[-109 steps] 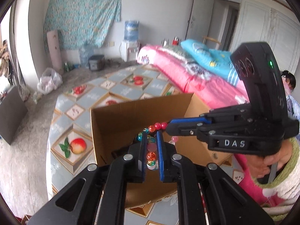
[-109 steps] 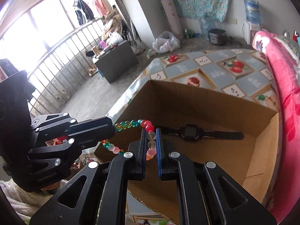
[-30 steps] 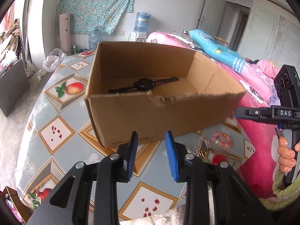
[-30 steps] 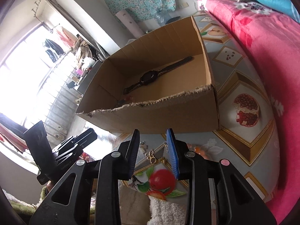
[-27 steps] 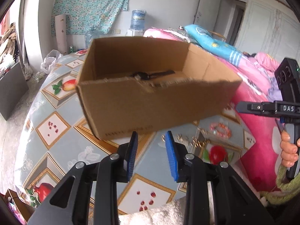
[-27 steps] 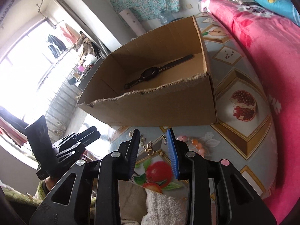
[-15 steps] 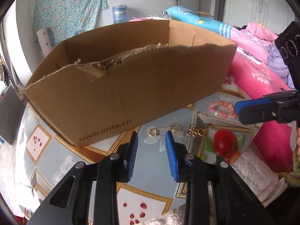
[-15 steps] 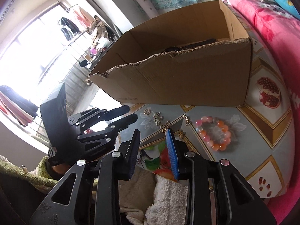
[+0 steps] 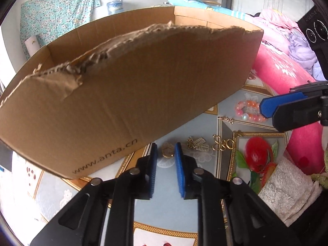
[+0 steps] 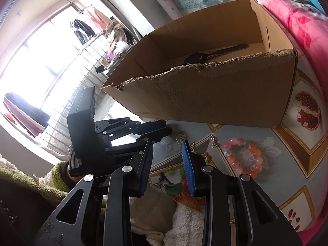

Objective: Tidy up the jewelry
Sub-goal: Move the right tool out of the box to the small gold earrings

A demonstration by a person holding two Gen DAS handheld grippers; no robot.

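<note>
Now left tool (image 9: 166,152) gapes, empty, around gold ring (image 9: 167,151); right tool (image 10: 167,145) likewise.

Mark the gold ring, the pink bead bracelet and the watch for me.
gold ring (image 9: 167,151), left wrist view, on its band between the open fingers.
pink bead bracelet (image 10: 235,143), right wrist view, on its upper beads.
watch (image 10: 194,58), right wrist view, on its face, inside the box.

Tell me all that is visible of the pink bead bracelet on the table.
The bracelet is a closed ring of round, glossy beads in pink, orange and clear tones, apparently glass or plastic. It lies flat on the patterned tablecloth, in front of the box and apart from it, right of the small gold pieces. Nothing grips it.
</note>
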